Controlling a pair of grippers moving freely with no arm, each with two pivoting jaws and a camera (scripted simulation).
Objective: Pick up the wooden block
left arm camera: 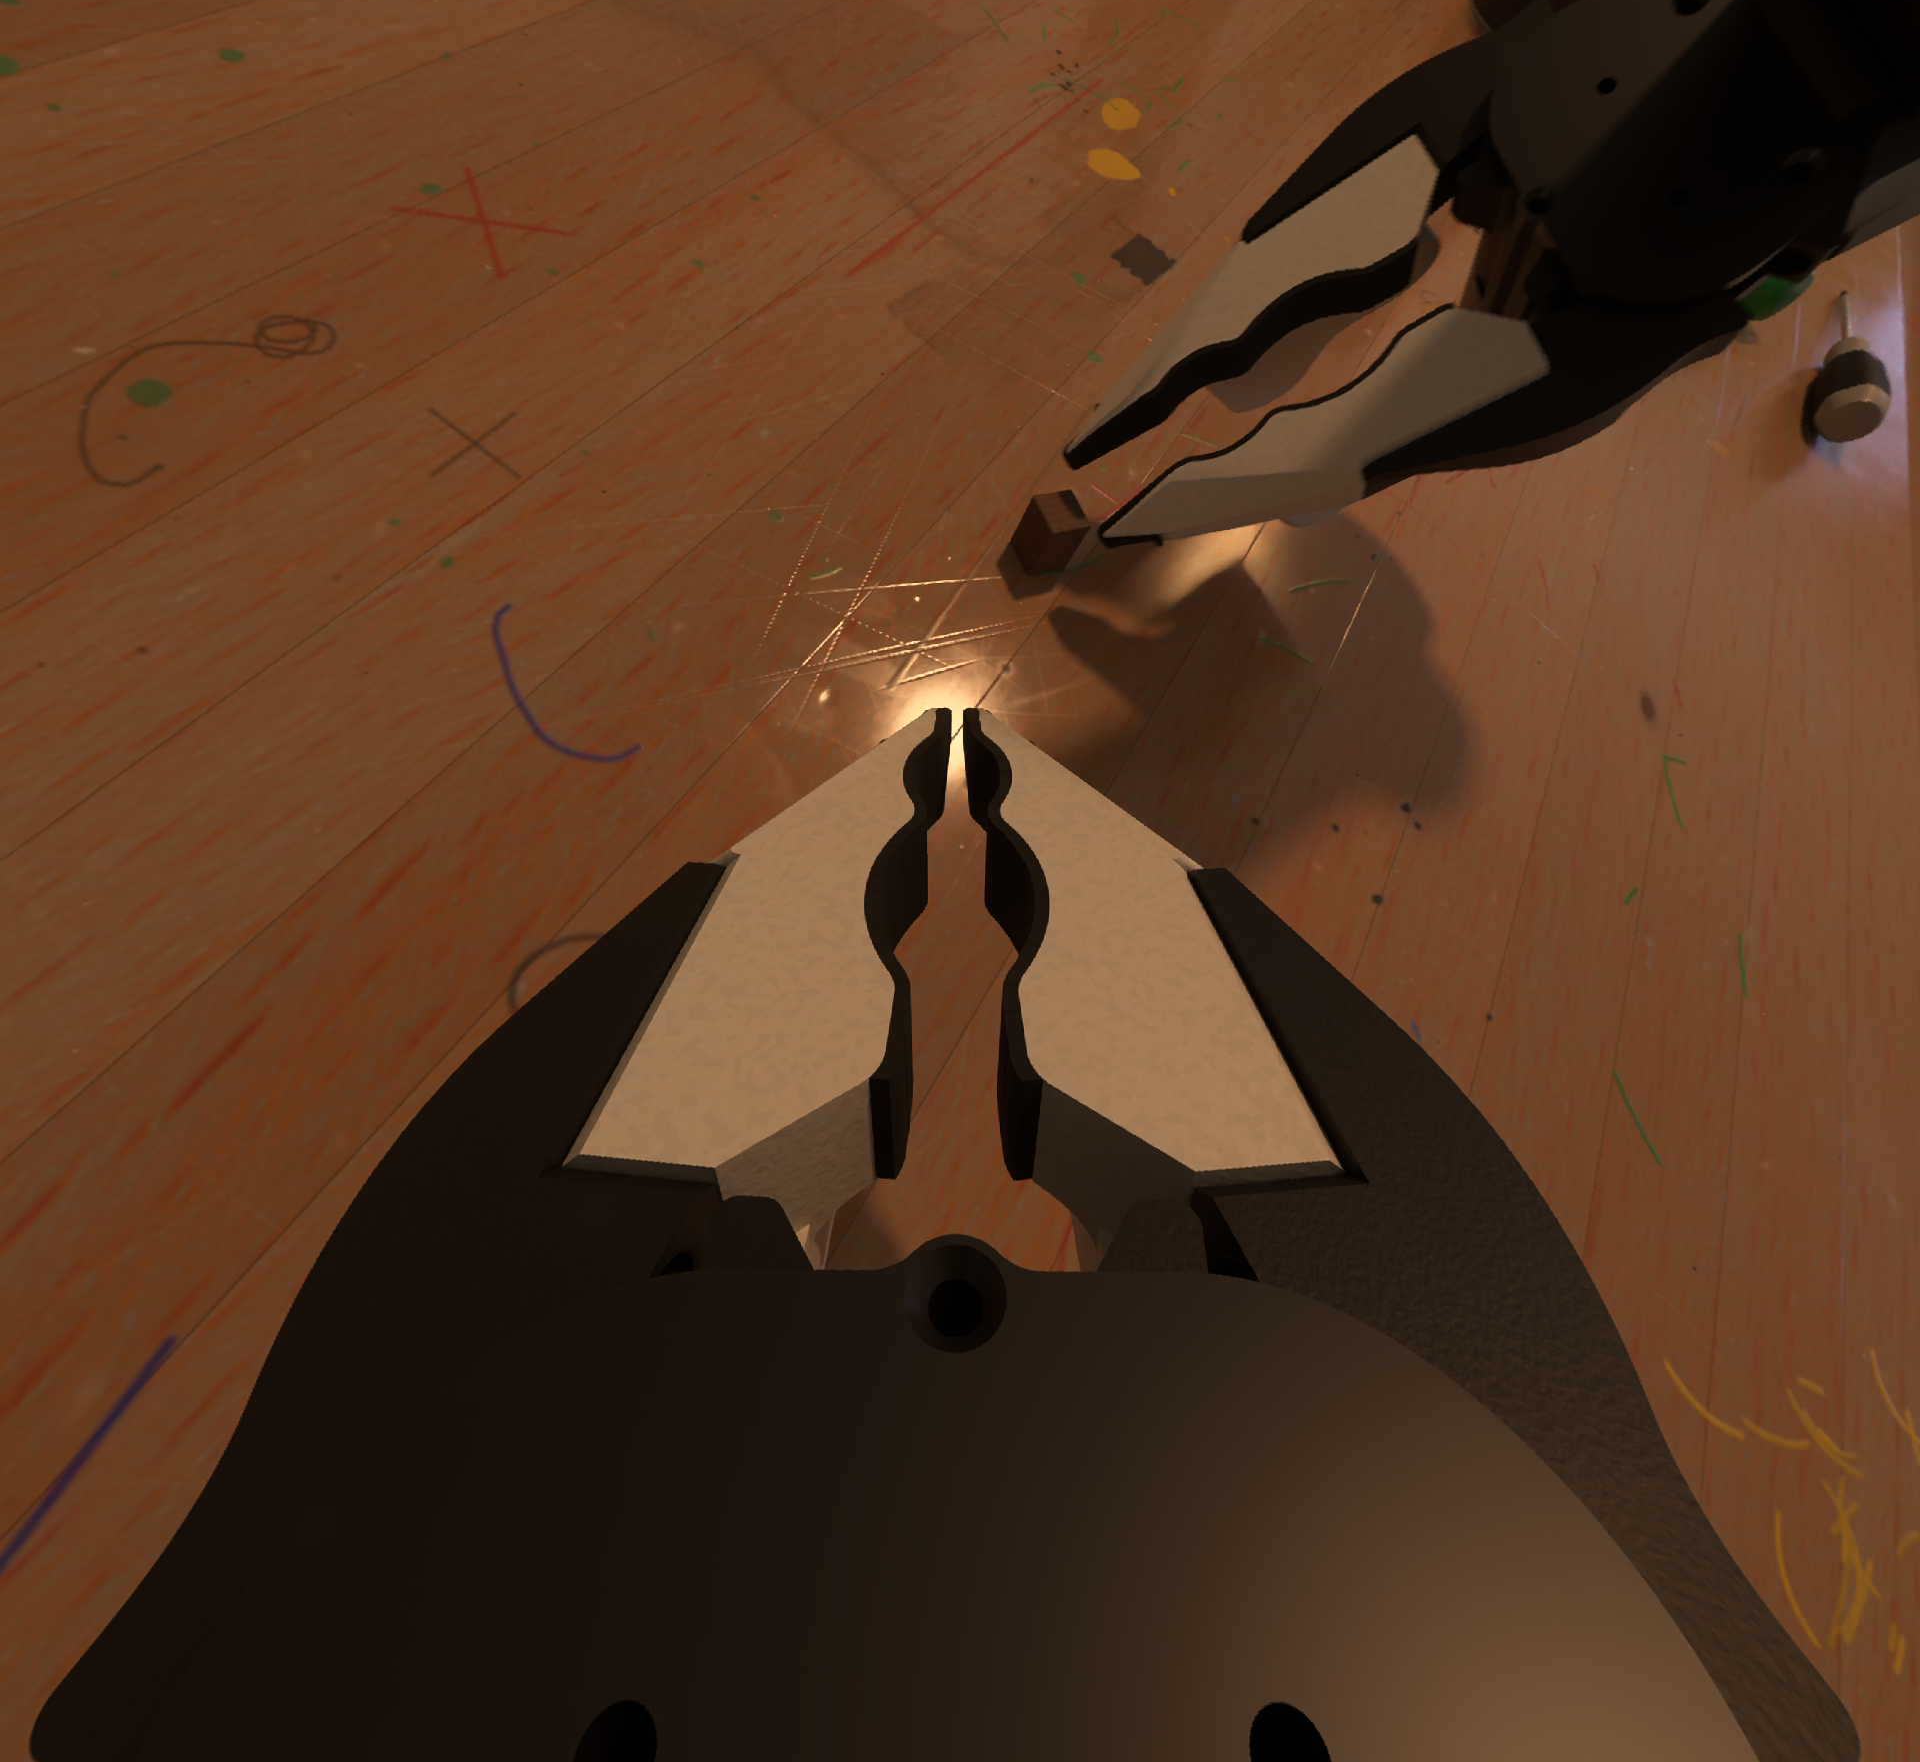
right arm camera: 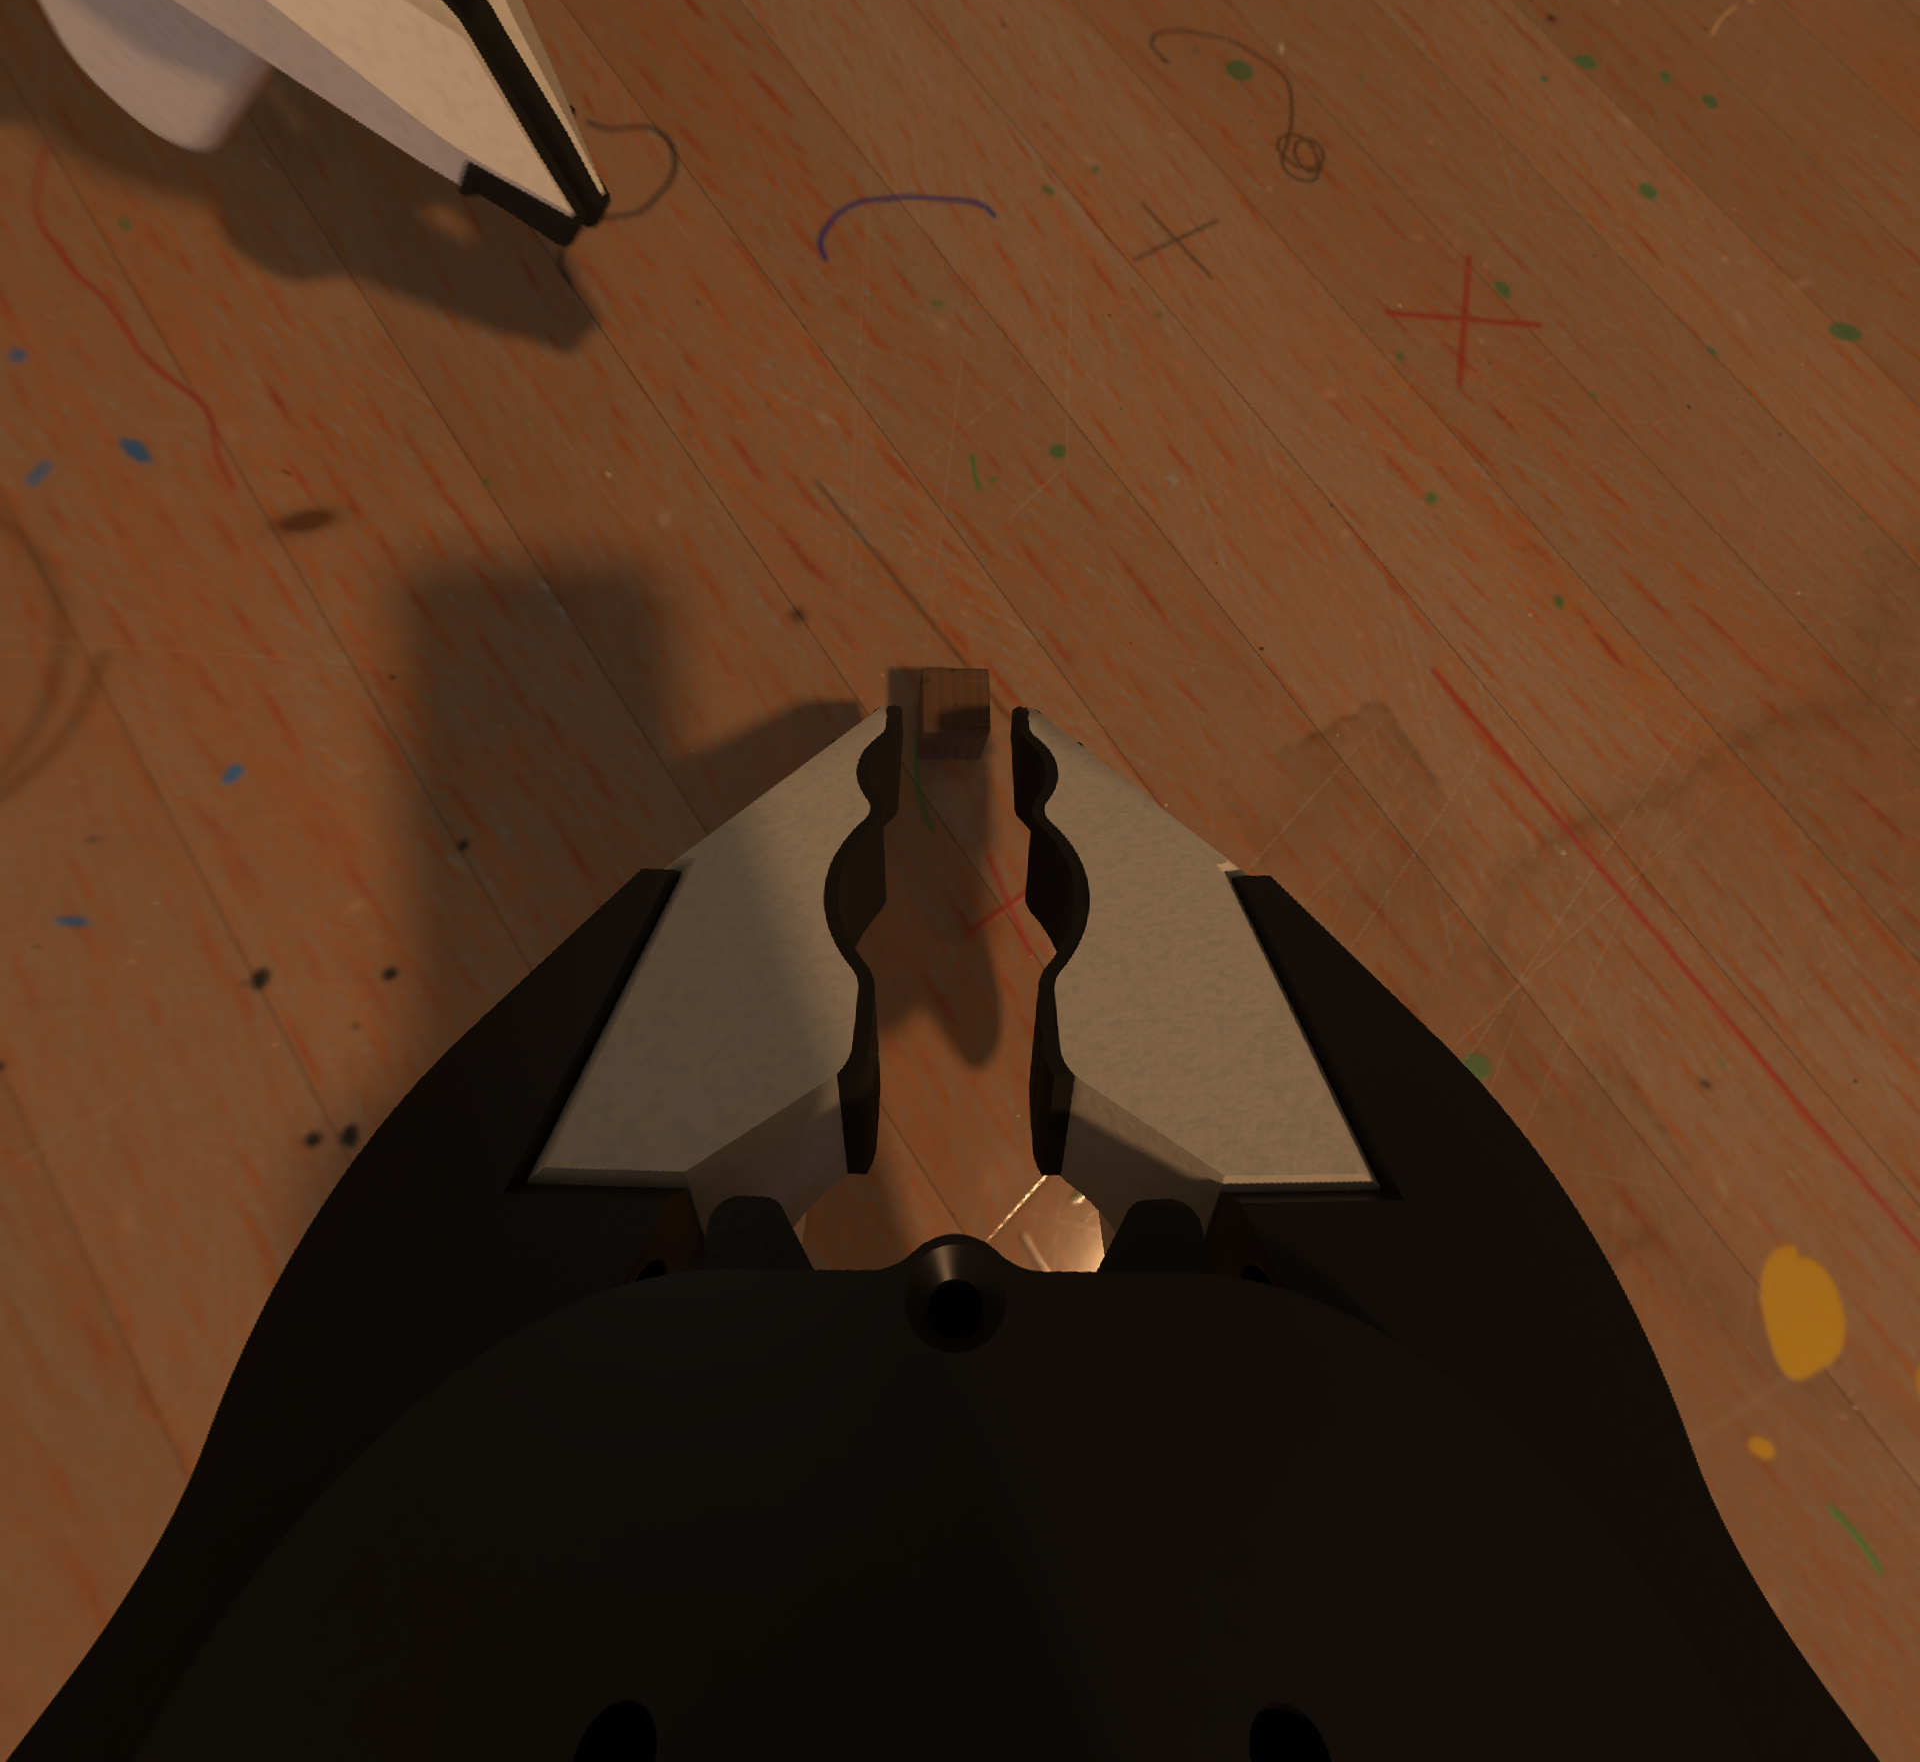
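Right gripper (right arm camera: 951, 725) is seen with a moderate gap between its pale, matte, scalloped fingers; nothing is held. A small dark wooden block (right arm camera: 948, 713), cube-like with visible grain, rests on the counter (right arm camera: 1351, 569) just beyond the fingertips, in line with the gap (contact cannot be judged). Left gripper (left arm camera: 957, 723) is nearly closed, only a slit between its tips, empty, well apart from the block. Counter boards are glossy, scratched, paint-flecked; a round-headed mallet (left arm camera: 1847, 387) lies near the edge.
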